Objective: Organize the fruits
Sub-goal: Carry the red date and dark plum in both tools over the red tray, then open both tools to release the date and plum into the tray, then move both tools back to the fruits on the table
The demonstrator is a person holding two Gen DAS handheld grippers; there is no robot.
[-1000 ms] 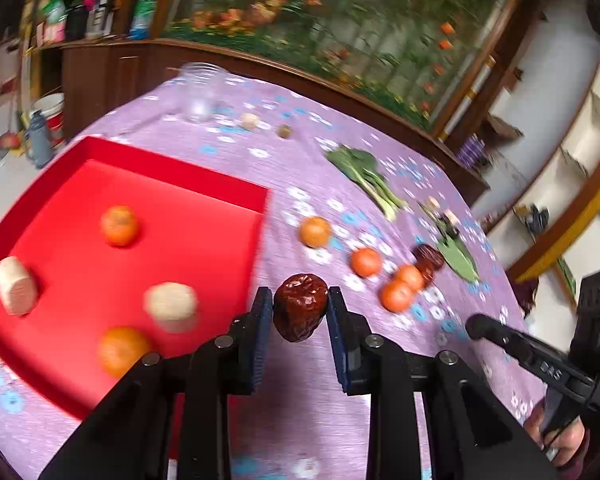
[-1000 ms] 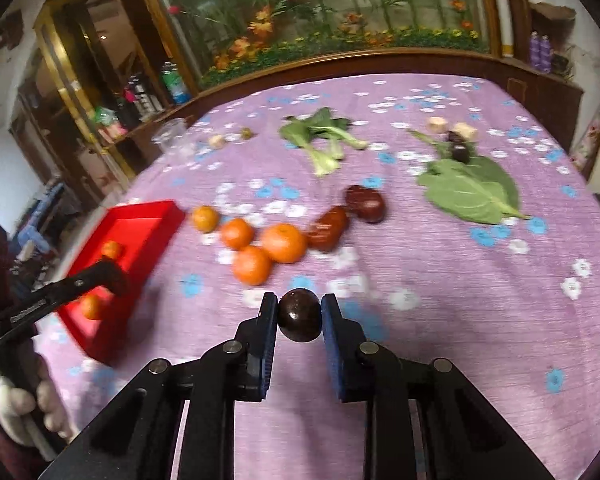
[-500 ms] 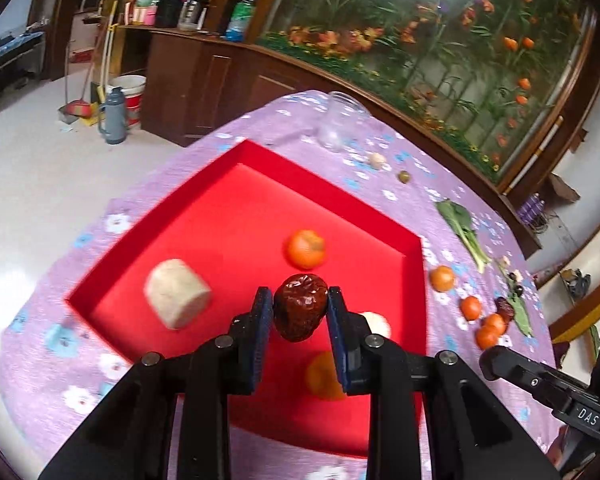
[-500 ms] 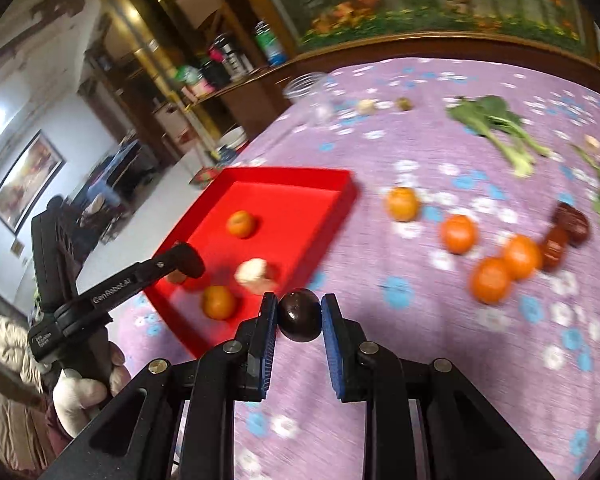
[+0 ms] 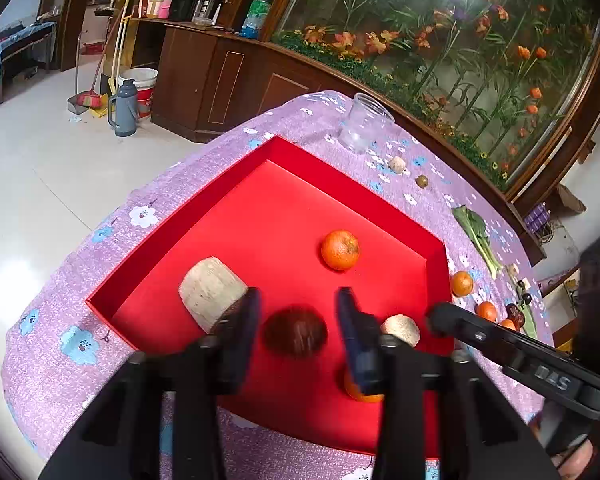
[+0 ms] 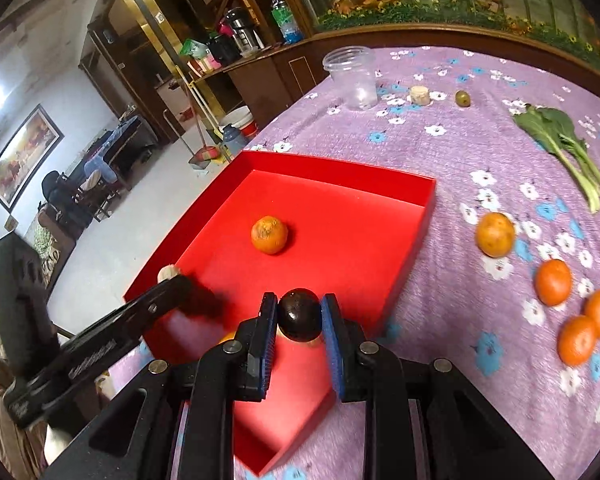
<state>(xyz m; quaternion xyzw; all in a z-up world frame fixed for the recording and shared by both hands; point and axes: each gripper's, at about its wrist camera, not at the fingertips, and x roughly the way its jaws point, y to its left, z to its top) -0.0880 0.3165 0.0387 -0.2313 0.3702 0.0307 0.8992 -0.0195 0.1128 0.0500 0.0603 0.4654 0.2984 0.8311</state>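
Observation:
My left gripper (image 5: 298,312) is open over the red tray (image 5: 196,216); a blurred dark red date (image 5: 295,331) is between the spread fingers, touching neither. The tray holds an orange (image 5: 340,249), a pale cylinder piece (image 5: 208,290), a second pale piece (image 5: 402,329) and a partly hidden orange (image 5: 360,394). My right gripper (image 6: 299,316) is shut on a dark round fruit (image 6: 299,315) above the tray's near right part (image 6: 416,216). The left gripper's finger (image 6: 156,304) shows in the right wrist view.
Several loose oranges (image 6: 495,234) lie on the purple flowered tablecloth (image 6: 460,152) right of the tray. A clear plastic cup (image 6: 354,78), a small pale piece (image 6: 419,94), a green fruit (image 6: 463,98) and leafy greens (image 6: 560,140) lie farther back. The table edge drops to the floor at left.
My left gripper has opened and let go of the red date, which drops toward the tray. My right gripper has carried the dark fruit over the tray.

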